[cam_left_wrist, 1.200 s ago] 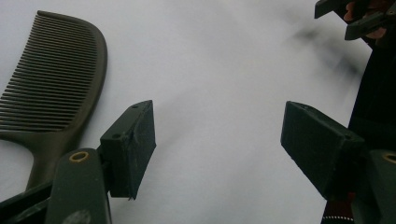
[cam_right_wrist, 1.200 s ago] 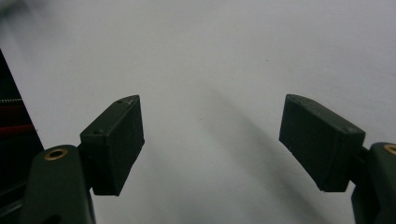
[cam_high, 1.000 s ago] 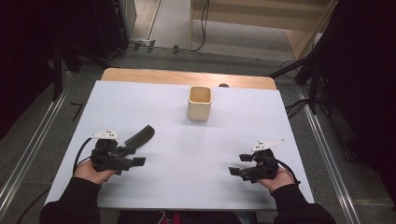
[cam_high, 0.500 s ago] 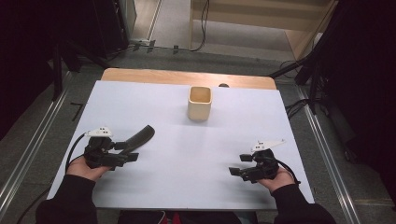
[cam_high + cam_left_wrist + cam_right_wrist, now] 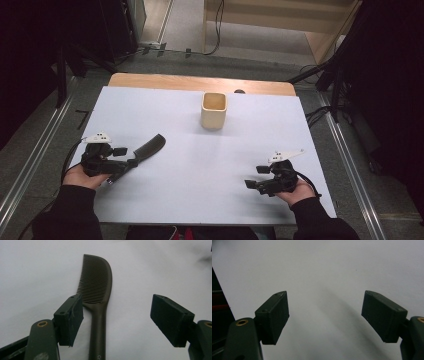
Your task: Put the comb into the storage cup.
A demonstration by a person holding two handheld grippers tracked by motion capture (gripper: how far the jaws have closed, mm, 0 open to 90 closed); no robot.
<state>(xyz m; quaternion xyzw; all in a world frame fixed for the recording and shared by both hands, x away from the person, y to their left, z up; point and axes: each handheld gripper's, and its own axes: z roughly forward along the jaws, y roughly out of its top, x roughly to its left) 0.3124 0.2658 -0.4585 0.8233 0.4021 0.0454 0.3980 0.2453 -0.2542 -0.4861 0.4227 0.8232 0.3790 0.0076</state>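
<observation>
Dark plastic comb (image 5: 98,290) lies flat on the white table (image 5: 200,165), well in front of the cup (image 5: 214,110) and off to its left. My left gripper (image 5: 120,315) stands with its jaws spread wide around the comb's handle (one pad just beside it, gripping nothing). My right gripper (image 5: 255,182) rests in front of the cup to its right, jaws likewise spread and empty.

tabletop (image 5: 190,165): bare white sheet between the two hands, open passage | cup (image 5: 214,110): stands alone toward the far edge, well apart from both tongs, room on every side | comb (image 5: 98,292): lies flat between the spread jaws of the left tongs (image 5: 117,315), handle near one pad | right tongs (image 5: 325,315): jaws spread over bare sheet
</observation>
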